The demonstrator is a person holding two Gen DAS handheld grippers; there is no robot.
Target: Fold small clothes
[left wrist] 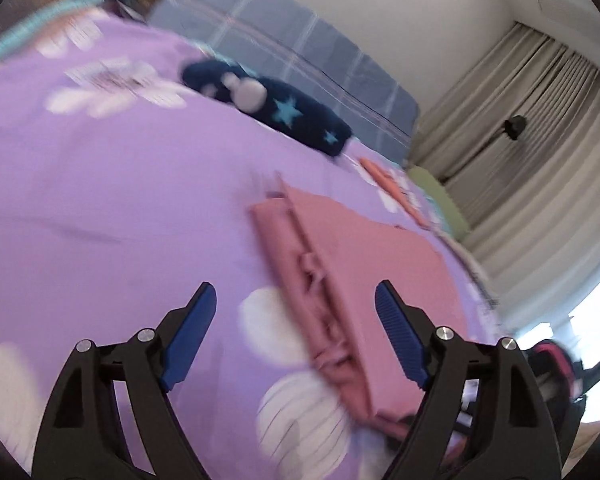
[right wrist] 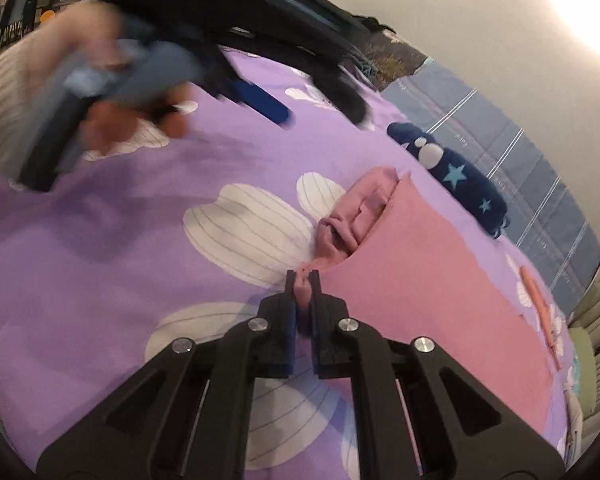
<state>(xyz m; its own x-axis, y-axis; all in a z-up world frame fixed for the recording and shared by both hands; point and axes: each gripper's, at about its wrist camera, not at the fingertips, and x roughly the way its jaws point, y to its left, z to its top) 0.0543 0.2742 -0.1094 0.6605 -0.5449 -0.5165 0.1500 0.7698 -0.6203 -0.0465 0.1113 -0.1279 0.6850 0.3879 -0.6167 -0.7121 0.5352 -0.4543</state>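
Note:
A pink garment [left wrist: 360, 276] lies partly folded on the purple flowered bedsheet [left wrist: 120, 208], its bunched waistband along the left side. My left gripper [left wrist: 296, 312] is open and empty, hovering above the garment's waistband. In the right wrist view my right gripper [right wrist: 302, 280] is shut on the near corner of the pink garment [right wrist: 420, 280]. The left gripper [right wrist: 260, 100], held by a hand, shows blurred at the upper left of that view, above the sheet.
A folded dark blue garment with light stars [left wrist: 284, 112] [right wrist: 456, 176] lies beyond the pink one. A thin orange piece [right wrist: 540, 300] lies near the bed's far edge. A blue checked cover [left wrist: 300, 52], beige curtains [left wrist: 520, 140] and a wall stand behind.

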